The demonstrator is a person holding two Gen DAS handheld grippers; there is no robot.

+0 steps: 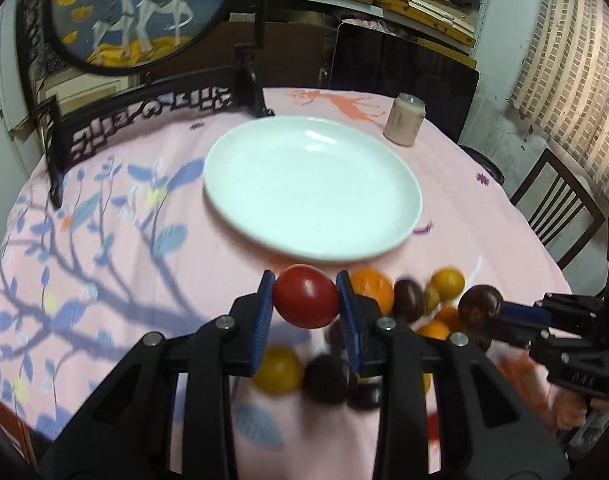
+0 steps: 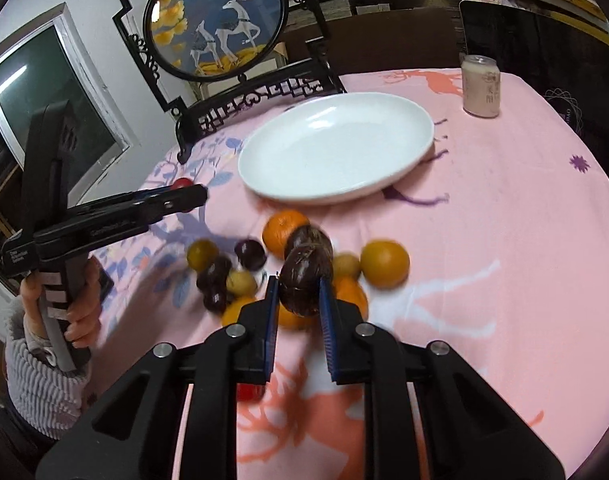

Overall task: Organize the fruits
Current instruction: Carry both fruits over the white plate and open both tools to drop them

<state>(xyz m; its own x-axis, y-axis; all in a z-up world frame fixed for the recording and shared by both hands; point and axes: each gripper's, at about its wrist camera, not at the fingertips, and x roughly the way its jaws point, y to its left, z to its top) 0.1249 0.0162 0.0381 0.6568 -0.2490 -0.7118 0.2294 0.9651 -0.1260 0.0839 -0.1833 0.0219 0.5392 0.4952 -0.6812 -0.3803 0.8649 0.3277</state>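
My left gripper (image 1: pixel 306 298) is shut on a red tomato-like fruit (image 1: pixel 304 296), held above the pink cloth just short of the white plate (image 1: pixel 264 208). My right gripper (image 2: pixel 300 292) is shut on a dark brown passion fruit (image 2: pixel 302 284) over the fruit pile; it also shows in the left wrist view (image 1: pixel 479 304). The pile holds oranges (image 2: pixel 284 230), a yellow-orange fruit (image 2: pixel 384 263), small yellow fruits (image 2: pixel 202 254) and dark plums (image 2: pixel 249 254). The plate (image 2: pixel 284 176) is empty. The left gripper (image 2: pixel 184 190) appears at the left in the right wrist view.
A pink drink can (image 1: pixel 402 120) (image 2: pixel 481 86) stands beyond the plate at the right. A black-framed round deer screen (image 1: pixel 144 112) (image 2: pixel 220 20) stands at the table's far left. A dark chair (image 1: pixel 560 208) is beside the table's right edge.
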